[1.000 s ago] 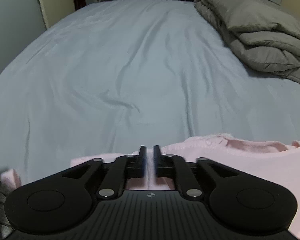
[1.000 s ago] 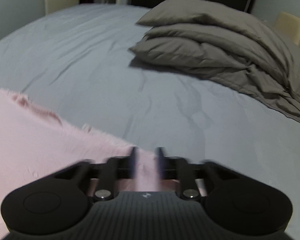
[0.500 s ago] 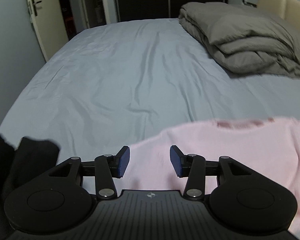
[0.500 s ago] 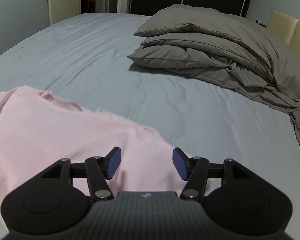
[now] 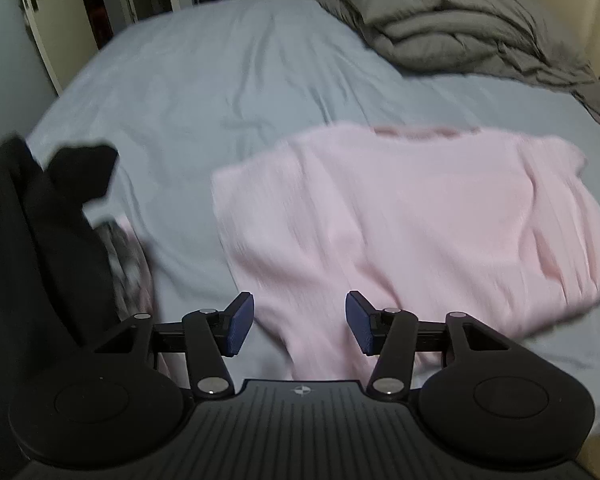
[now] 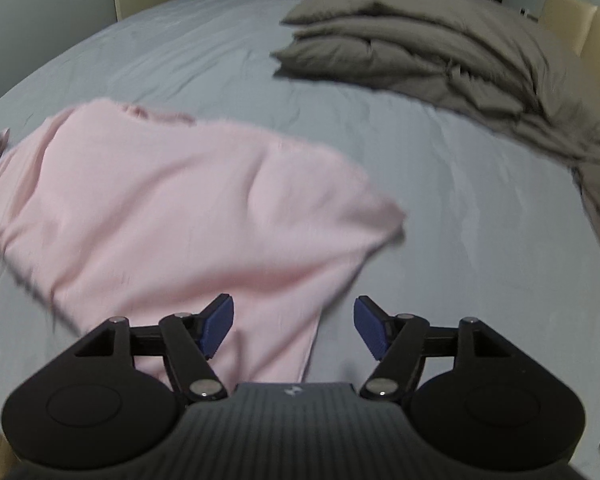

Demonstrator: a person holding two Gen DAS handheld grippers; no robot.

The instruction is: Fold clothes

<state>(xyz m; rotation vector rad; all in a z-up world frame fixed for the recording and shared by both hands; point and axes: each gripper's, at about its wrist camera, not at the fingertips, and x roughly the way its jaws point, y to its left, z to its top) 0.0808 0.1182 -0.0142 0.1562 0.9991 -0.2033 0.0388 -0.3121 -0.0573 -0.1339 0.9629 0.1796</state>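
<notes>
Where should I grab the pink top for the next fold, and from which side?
Probably the near corners of the pink top: the left gripper and right gripper hover open above that edge, which lies flat on the bed sheet. Come in low from the near side.

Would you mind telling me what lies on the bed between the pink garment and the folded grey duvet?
Only bare blue-grey sheet, lightly wrinkled, separates the pink garment from the grey duvet; the right wrist view shows it best.

A grey-sheeted bed [image 5: 228, 80] carries a pink garment [image 5: 412, 220], folded duvet [image 6: 420, 36], dark clothes [image 5: 40, 240].
</notes>
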